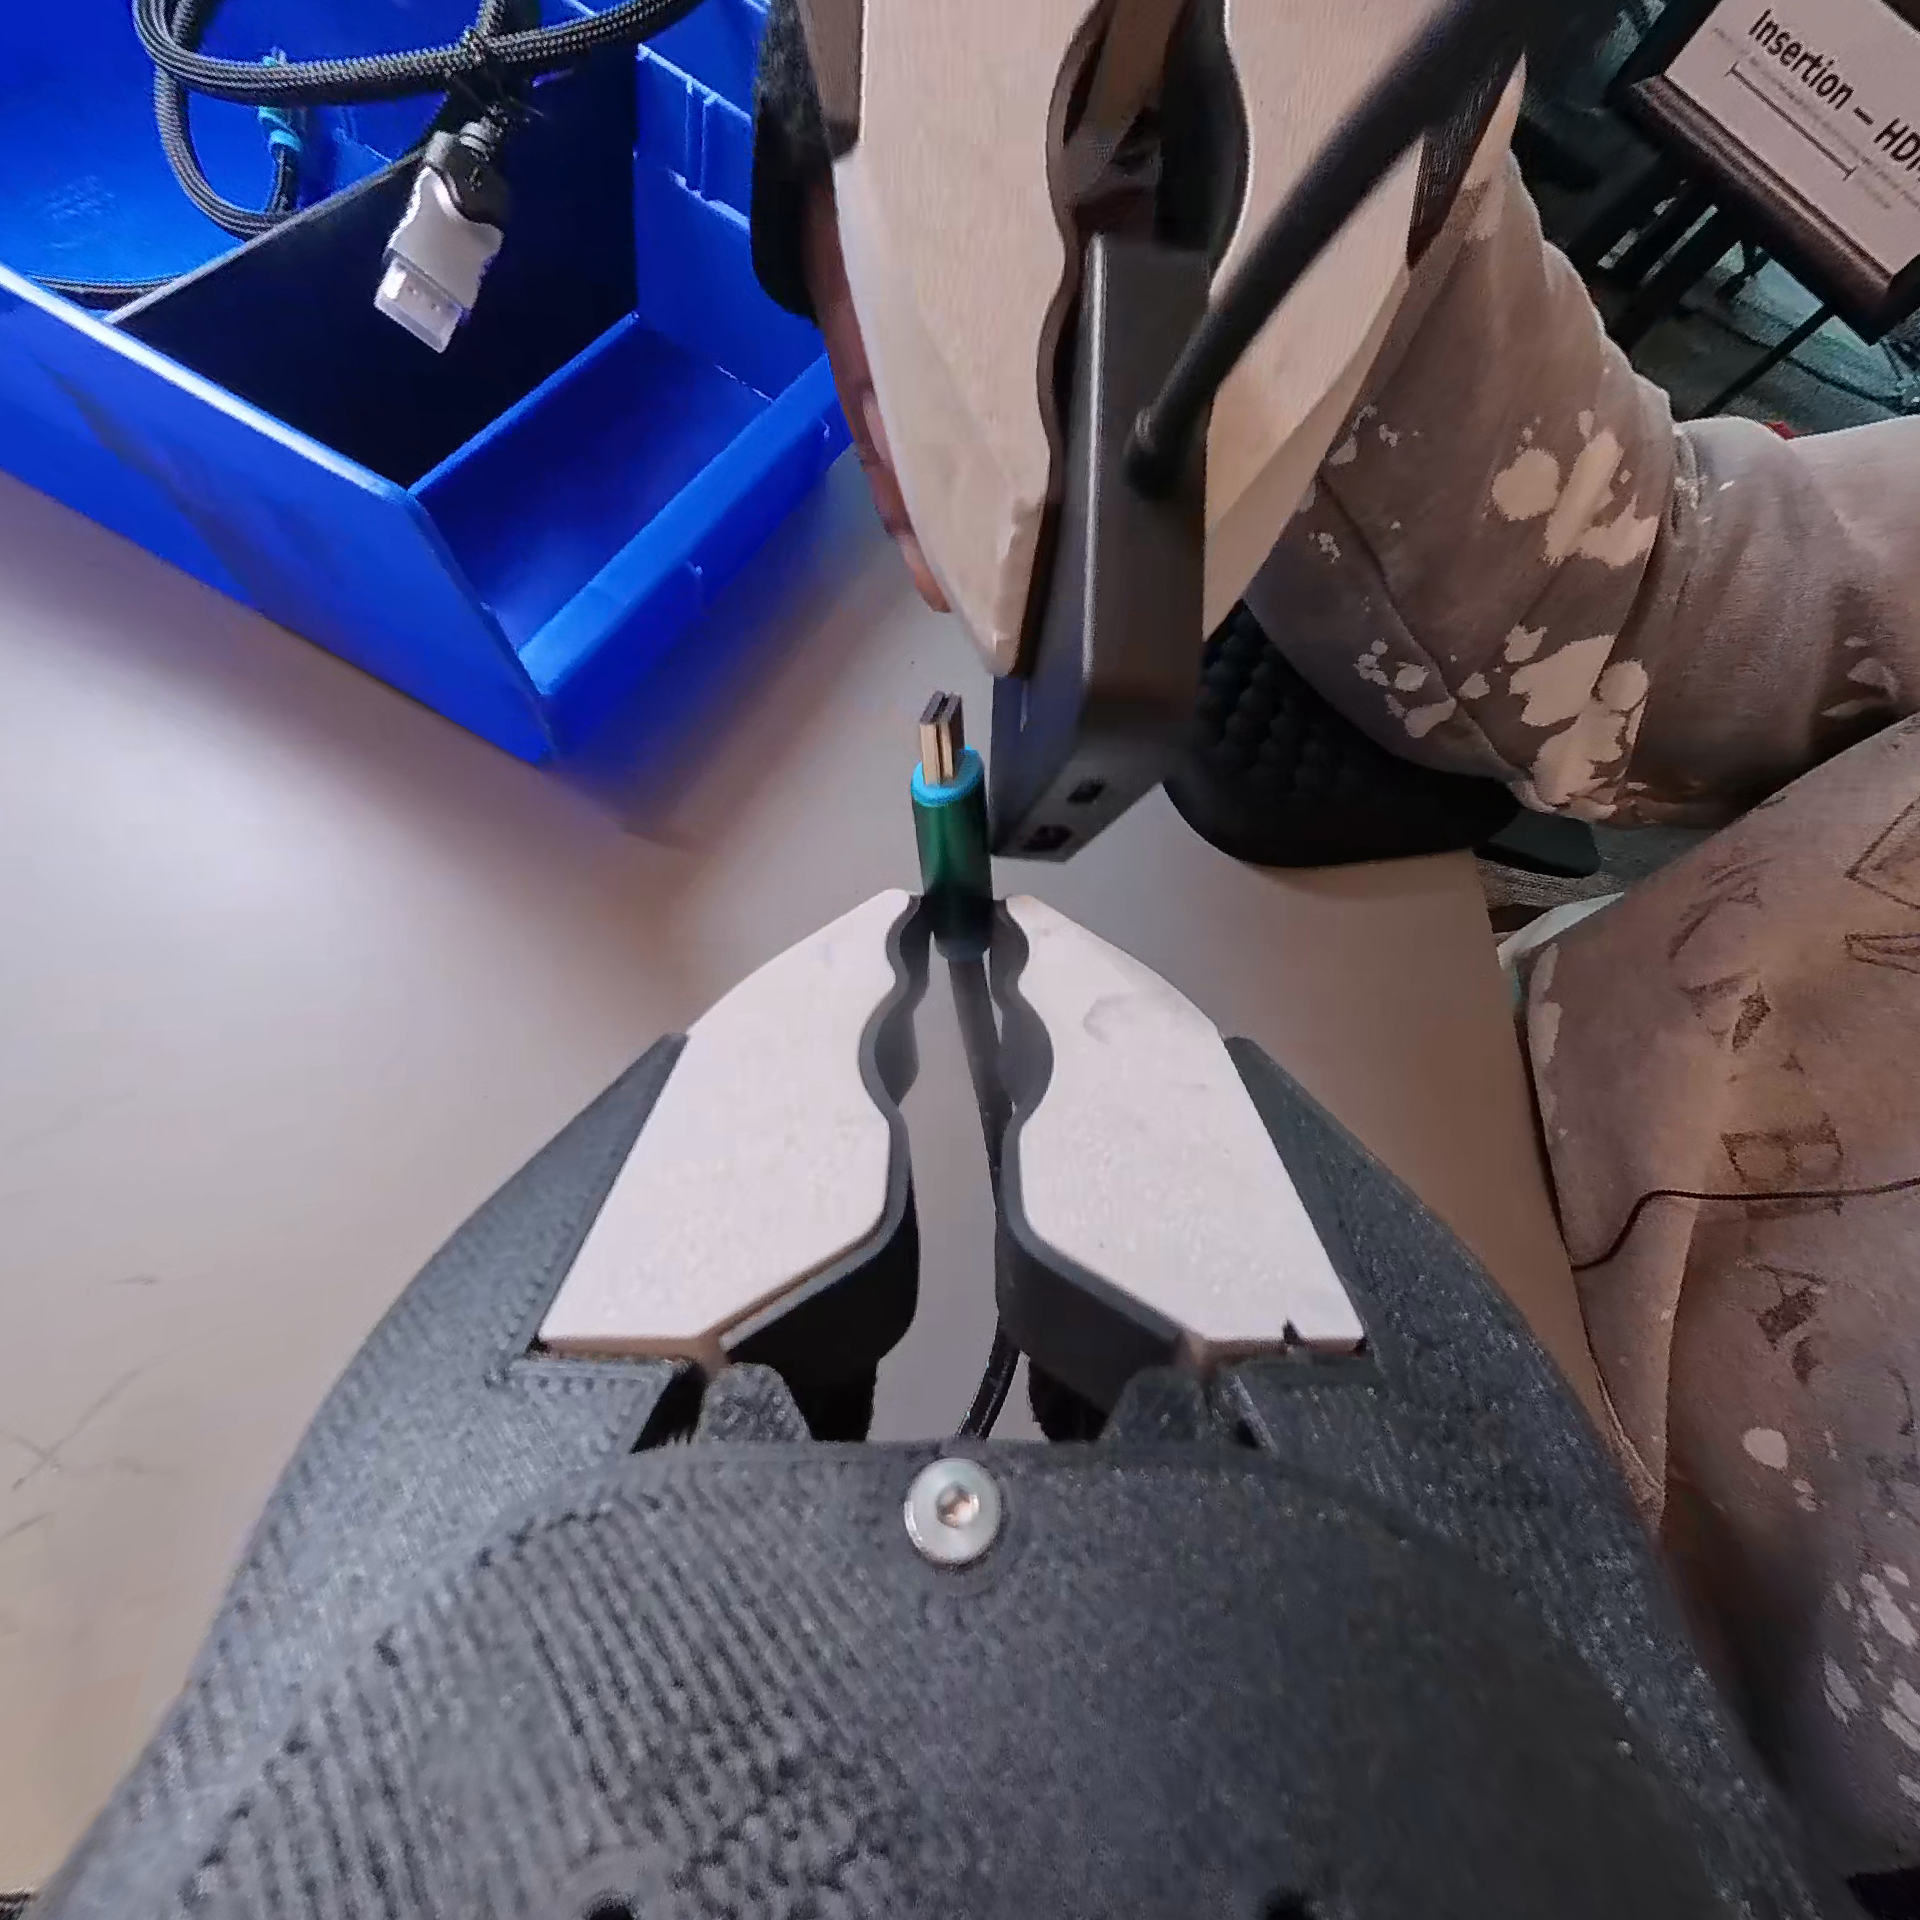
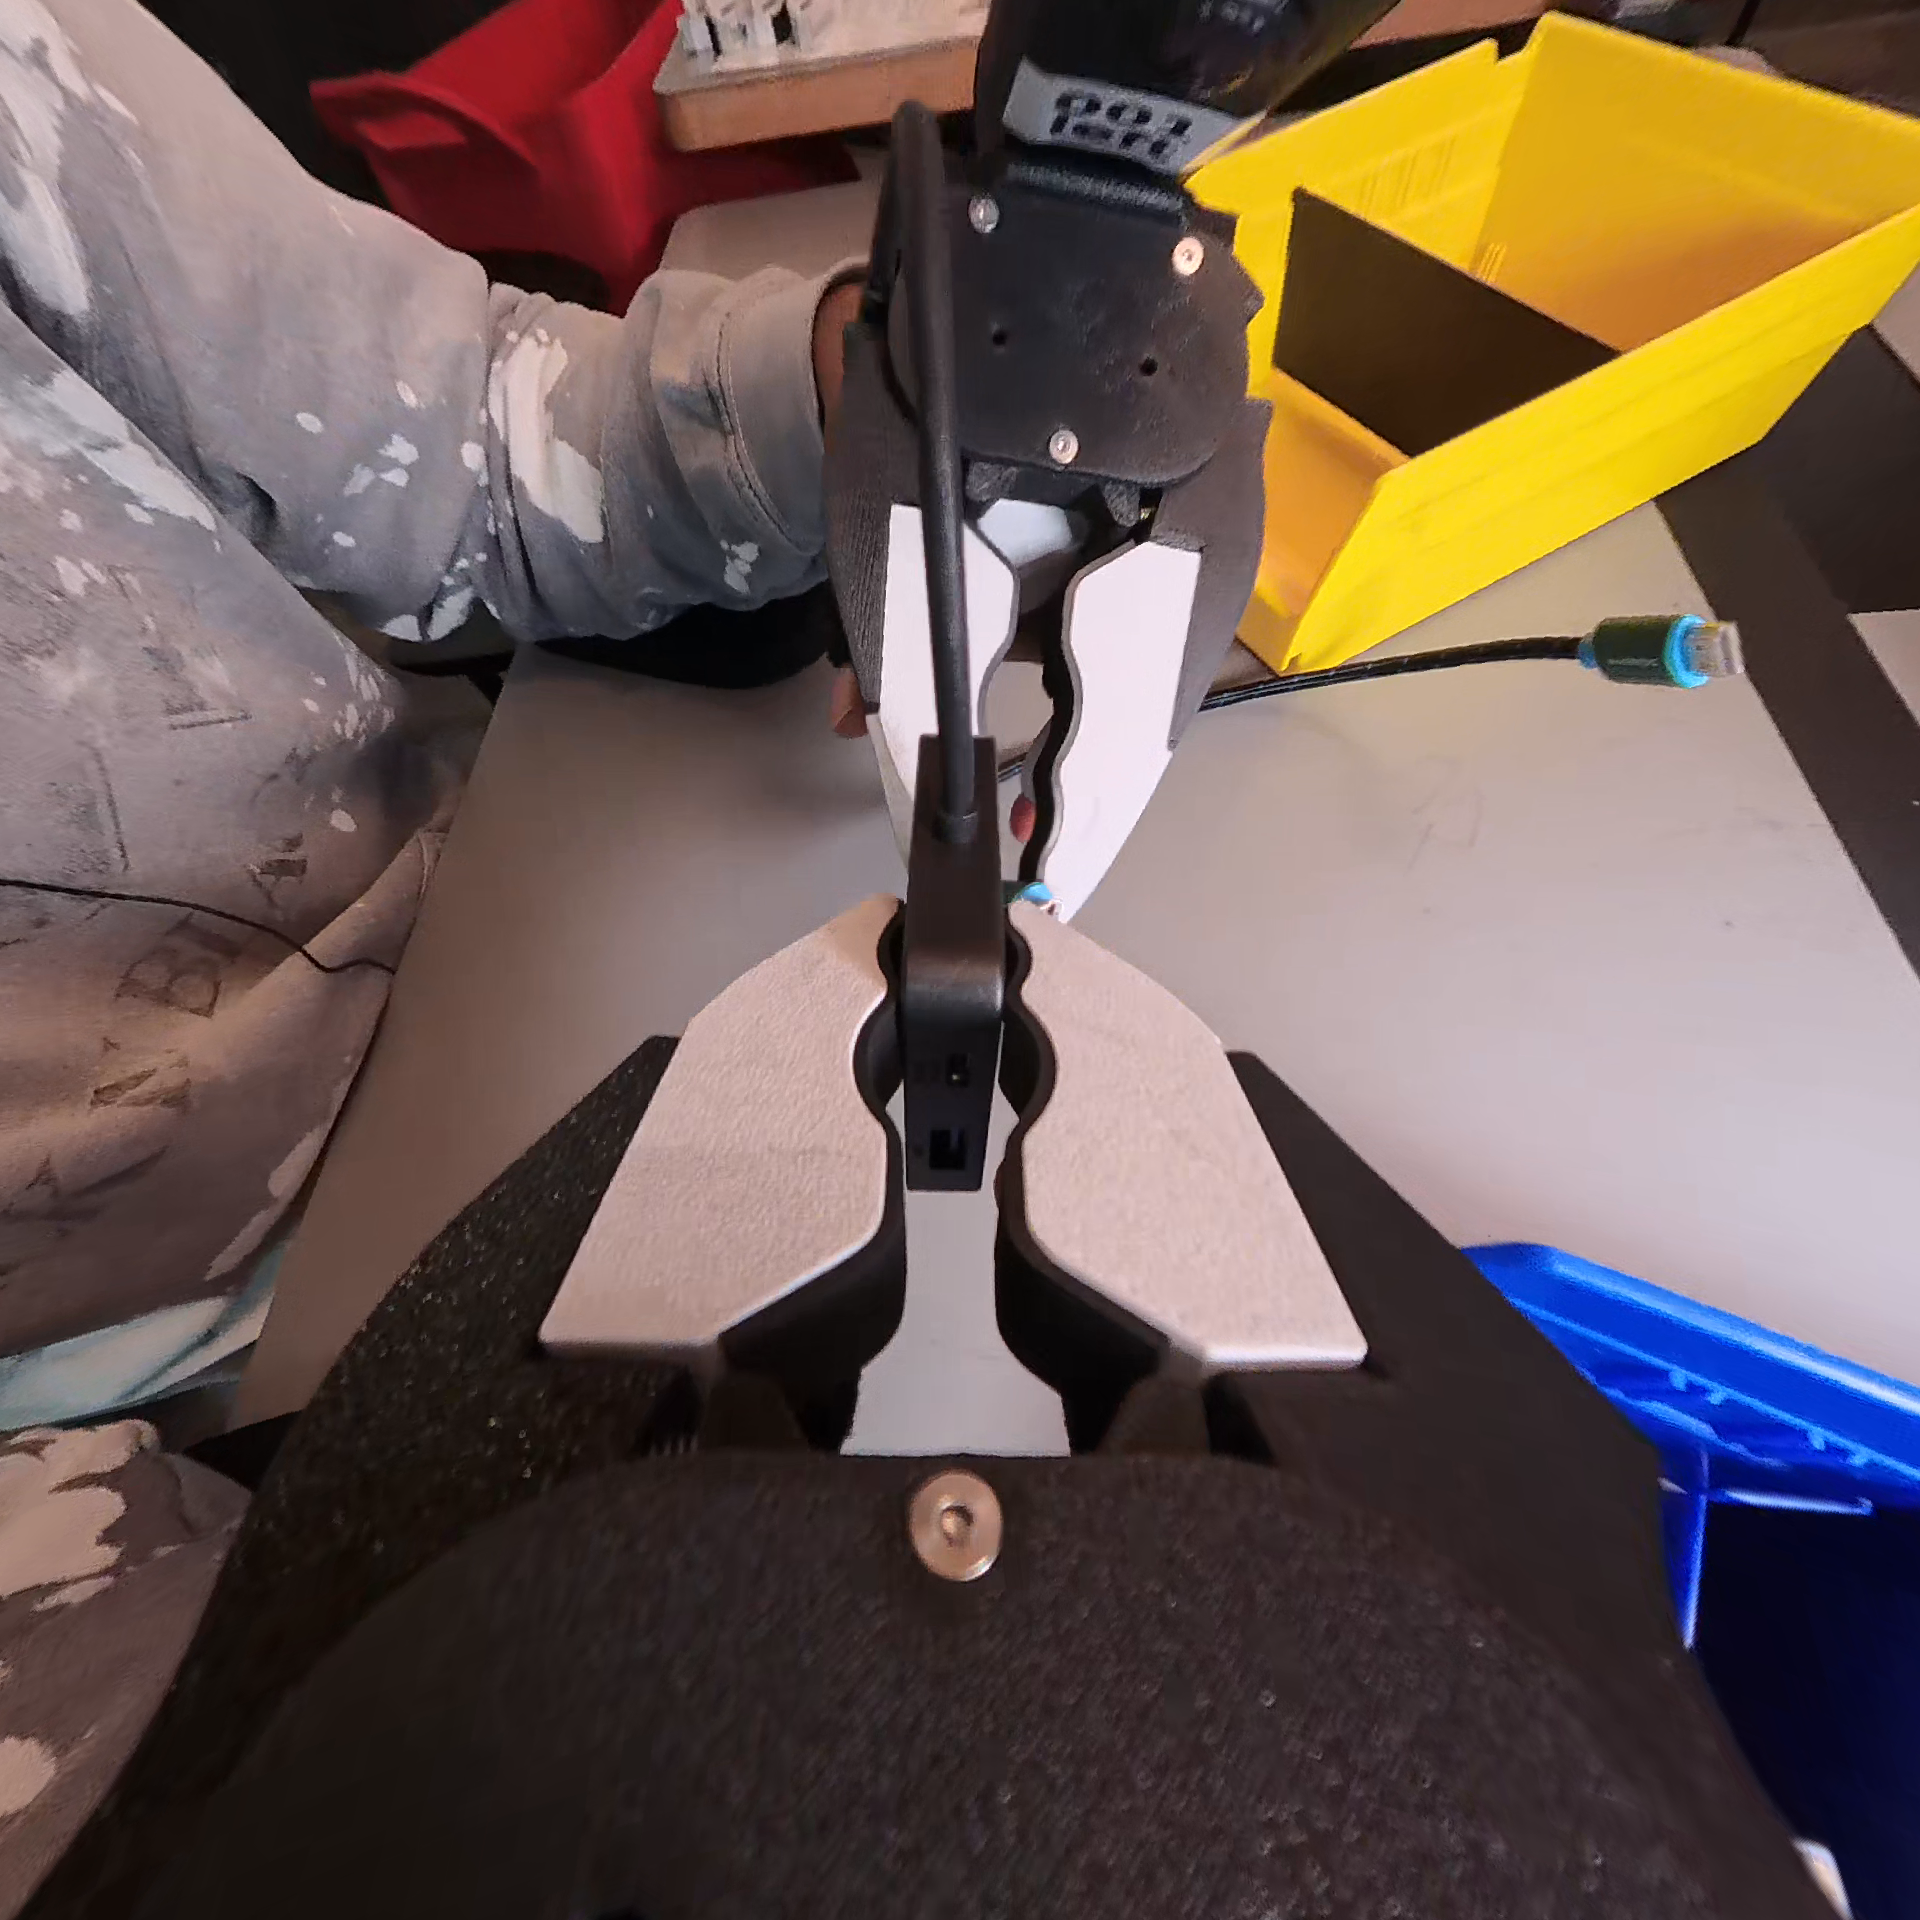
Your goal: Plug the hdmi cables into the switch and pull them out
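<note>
Left gripper (image 1: 954, 914): fingers narrow, clamped on the green HDMI plug (image 1: 948, 821); its black cable runs back between them.
Plug tip: bare, just beside the switch's end face, not seated.
Right gripper (image 2: 951, 935): fingers closed on the black HDMI switch (image 2: 951, 997), held edge-up above the worktop (image 2: 1455, 935); ports face the camera.
Switch lead (image 2: 940, 520): black, rising from its far end.
Spare HDMI cable (image 2: 1652, 652): lies on the worktop beside the yellow bin (image 2: 1558, 436).
Blue bin (image 1: 436, 540): silver-headed braided cable (image 1: 436, 260) inside.
</note>
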A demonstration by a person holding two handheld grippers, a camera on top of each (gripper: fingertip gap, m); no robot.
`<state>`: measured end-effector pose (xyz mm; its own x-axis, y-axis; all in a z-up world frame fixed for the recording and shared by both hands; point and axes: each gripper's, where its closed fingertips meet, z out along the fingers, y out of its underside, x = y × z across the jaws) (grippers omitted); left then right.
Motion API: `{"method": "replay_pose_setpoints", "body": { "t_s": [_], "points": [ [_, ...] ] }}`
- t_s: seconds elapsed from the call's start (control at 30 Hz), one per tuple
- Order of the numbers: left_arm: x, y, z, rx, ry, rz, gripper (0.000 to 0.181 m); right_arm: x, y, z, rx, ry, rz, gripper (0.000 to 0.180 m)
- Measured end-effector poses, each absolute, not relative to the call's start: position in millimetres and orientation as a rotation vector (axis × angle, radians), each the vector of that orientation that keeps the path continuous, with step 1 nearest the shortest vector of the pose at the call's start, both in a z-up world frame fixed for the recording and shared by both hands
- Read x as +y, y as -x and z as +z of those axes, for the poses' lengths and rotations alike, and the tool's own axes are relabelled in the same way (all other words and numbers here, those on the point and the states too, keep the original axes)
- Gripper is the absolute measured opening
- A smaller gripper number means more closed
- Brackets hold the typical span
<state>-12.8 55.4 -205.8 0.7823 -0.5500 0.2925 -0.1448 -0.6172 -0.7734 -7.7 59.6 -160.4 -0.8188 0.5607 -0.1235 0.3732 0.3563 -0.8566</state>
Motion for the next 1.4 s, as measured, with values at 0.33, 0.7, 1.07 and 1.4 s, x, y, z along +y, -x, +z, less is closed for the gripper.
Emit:
{"method": "replay_pose_setpoints", "body": {
  "t_s": [0.33,0.7,1.07,1.4],
  "points": [
    [45.7,23.8,-198.9,0.502,2.214,-0.636,0.012,37.6,11.7,-165.2,-2.487,0.779,1.461,0.013],
    [30.5,24.0,-195.5,0.54,2.269,-0.65,0.012,57.9,8.4,-128.6,-2.27,0.721,1.615,0.013],
    [22.3,18.5,-190.7,0.549,2.257,-0.763,0.012,48.0,14.8,-134.9,-2.288,0.728,1.79,0.013],
    [6.6,23.3,-212.5,0.657,2.405,-0.671,0.012,46.3,23.7,-165.3,-2.403,0.884,1.715,0.013]
  ]
}}
